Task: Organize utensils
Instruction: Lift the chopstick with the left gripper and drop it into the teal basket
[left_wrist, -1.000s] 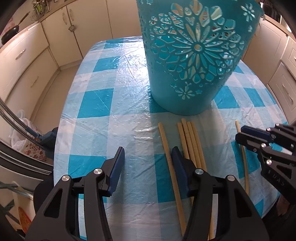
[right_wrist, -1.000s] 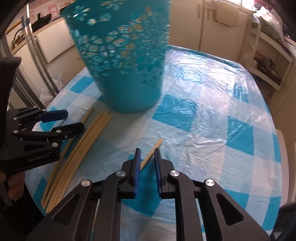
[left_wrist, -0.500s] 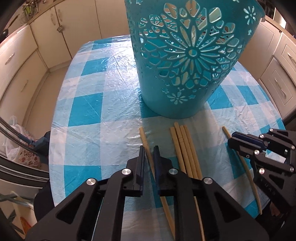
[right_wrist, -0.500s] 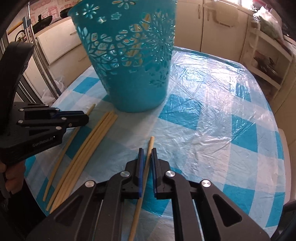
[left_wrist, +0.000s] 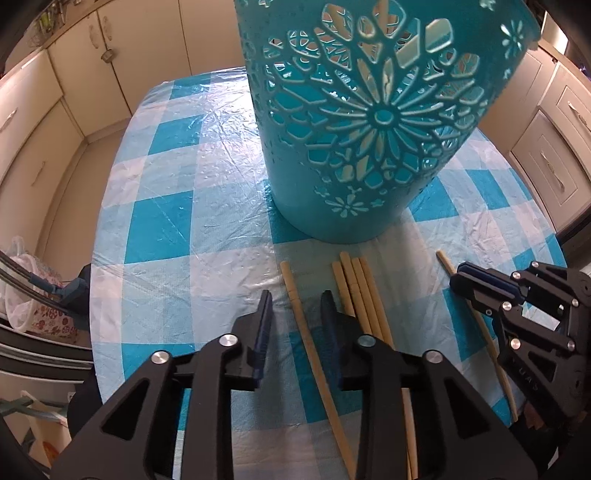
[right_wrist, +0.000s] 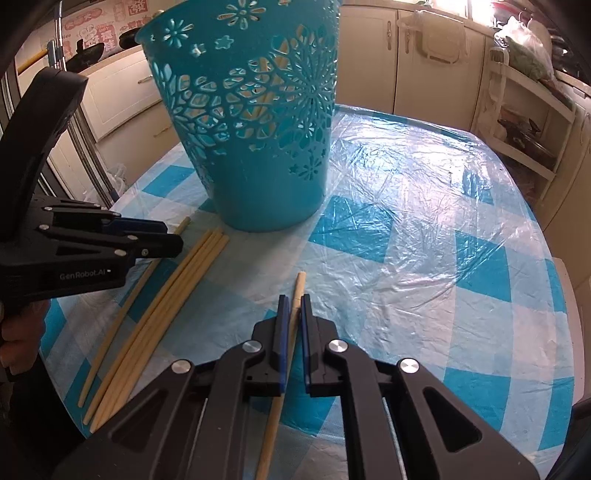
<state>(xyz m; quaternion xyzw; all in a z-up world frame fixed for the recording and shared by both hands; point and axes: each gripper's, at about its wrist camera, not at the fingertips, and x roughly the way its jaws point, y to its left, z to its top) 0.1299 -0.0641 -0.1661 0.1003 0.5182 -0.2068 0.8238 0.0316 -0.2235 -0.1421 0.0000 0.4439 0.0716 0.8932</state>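
1. The left gripper is hanging with jaws apart, straddling one pale wooden chopstick lying on the table.
2. The right gripper is pinching another thin wooden chopstick, its tip poking forward toward the teal perforated plastic basket.

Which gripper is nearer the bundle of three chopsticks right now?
Left. The left gripper is open beside the bundle of three chopsticks, straddling a single chopstick. The right gripper is farther off, shut on a separate chopstick.

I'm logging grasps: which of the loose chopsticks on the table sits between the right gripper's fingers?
The lone chopstick lying apart on the bundle's right, between the right gripper fingers. The bundle of three and the far-left single sit untouched.
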